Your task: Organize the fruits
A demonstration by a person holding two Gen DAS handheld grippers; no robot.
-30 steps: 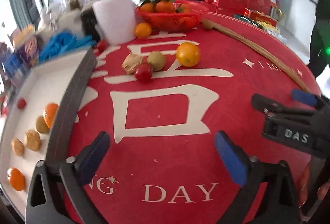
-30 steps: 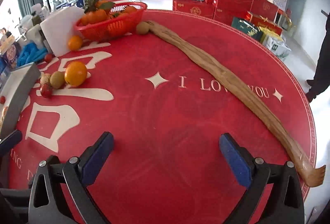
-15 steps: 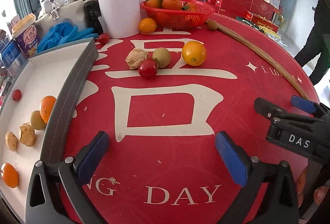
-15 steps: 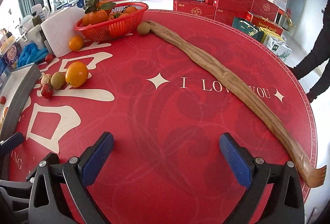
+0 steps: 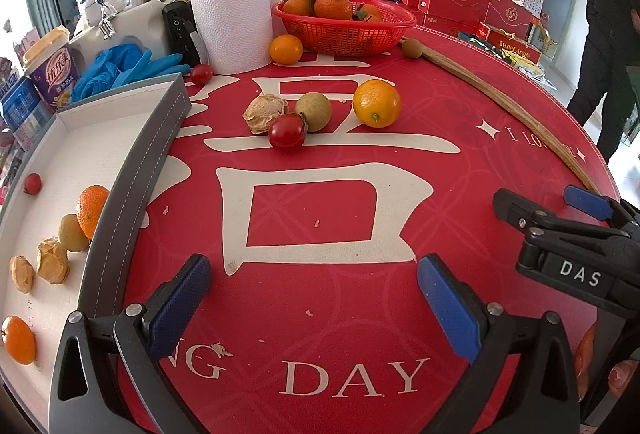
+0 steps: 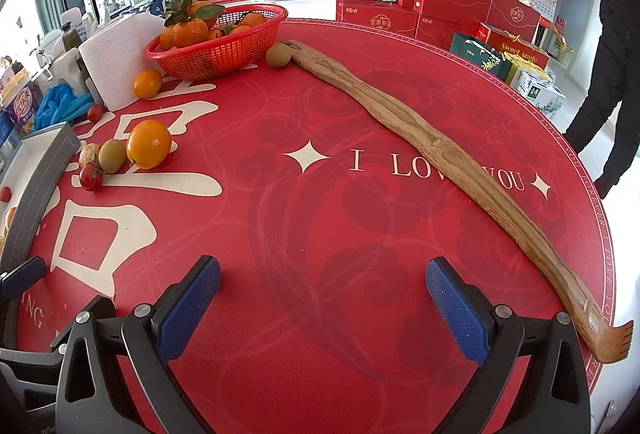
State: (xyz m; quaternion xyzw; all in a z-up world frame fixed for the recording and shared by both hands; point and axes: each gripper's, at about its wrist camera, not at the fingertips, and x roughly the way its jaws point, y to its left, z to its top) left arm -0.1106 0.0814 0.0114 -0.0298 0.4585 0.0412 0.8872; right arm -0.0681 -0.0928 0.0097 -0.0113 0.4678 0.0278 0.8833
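Closer now to the loose fruit than a second ago: left tool (image 5: 314, 298) advanced and tipped up toward the table's middle, cluster larger in its view. Right tool (image 6: 322, 300) barely shifted.

Partly done, judging by the layout. Already in the white tray (image 5: 100, 138) at the table's left edge: a small red fruit (image 5: 32, 183), a tangerine (image 5: 92, 209) touching a green-brown fruit (image 5: 72, 233), two husked fruits (image 5: 52, 261), and another tangerine (image 5: 18, 340) nearest the camera. Left to sort, on the table toward its far left: a tight cluster of husked fruit (image 5: 264, 112), tomato (image 5: 287, 130) and kiwi (image 5: 314, 111), touching one another, with an orange (image 5: 376, 103) just beside. Farther back, a small orange (image 5: 285, 49) in front of the red basket (image 5: 344, 34), a second tomato (image 5: 201, 74) by the paper roll (image 5: 230, 24), and a brown fruit (image 6: 278, 55) at the tip of the wooden back scratcher (image 6: 440, 154). Unclear whether the basket's tangerines count as sorted.

Left tool low over the near edge, level, aimed at the cluster, blue pads spread wide, nothing between them. Right tool just beside it to the right, also low and level, pointing across the table's middle, pads wide apart and empty. Neither near enough to any fruit for a grasp; cluster well ahead of the left one.
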